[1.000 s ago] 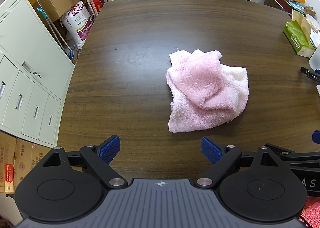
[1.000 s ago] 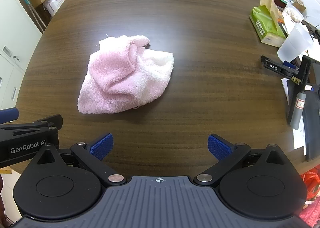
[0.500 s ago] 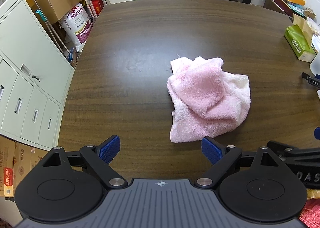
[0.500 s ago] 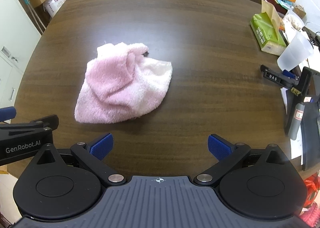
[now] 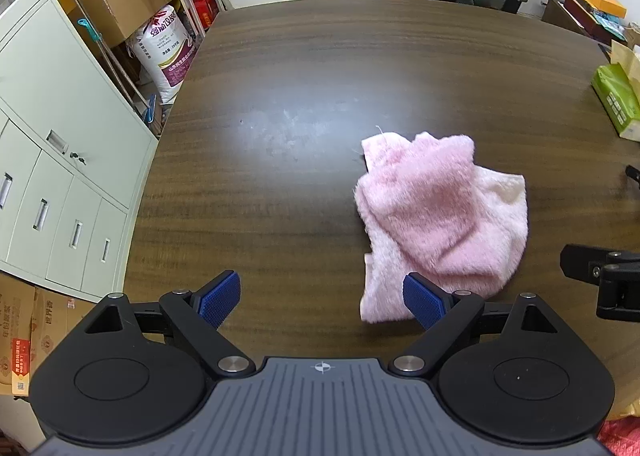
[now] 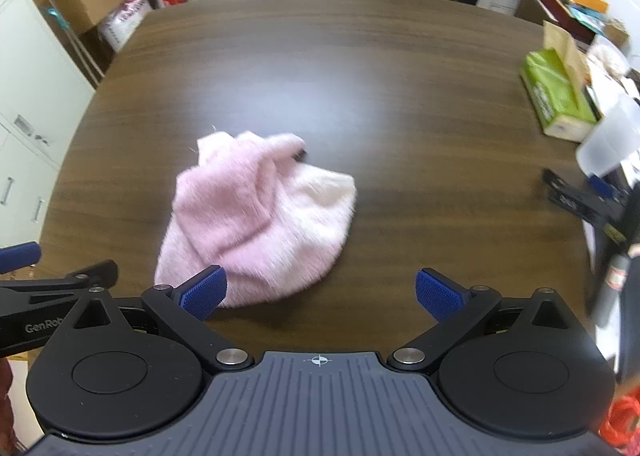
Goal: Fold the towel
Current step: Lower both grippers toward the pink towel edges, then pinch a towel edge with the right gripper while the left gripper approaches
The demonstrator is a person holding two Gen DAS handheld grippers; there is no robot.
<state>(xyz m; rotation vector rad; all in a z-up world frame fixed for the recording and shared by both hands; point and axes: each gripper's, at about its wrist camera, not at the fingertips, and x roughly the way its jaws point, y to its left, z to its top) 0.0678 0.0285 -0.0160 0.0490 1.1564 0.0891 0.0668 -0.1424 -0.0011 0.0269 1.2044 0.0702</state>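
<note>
**Both grippers spread, towel not gripped**

Your left gripper (image 5: 320,298) is spread wide and empty, its right pad overlapping the towel (image 5: 436,215); contact cannot be told. Your right gripper (image 6: 320,292) is likewise spread and empty. The towel lies crumpled on the table (image 5: 300,95).

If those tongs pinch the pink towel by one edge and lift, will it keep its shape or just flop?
Probably flop: the pink towel lies crumpled in soft folds on the table, so it looks limp, not stiff. Its fluffy pile suggests it is light and should grip well, not slip. It likely unfurls and dangles when lifted.
</note>
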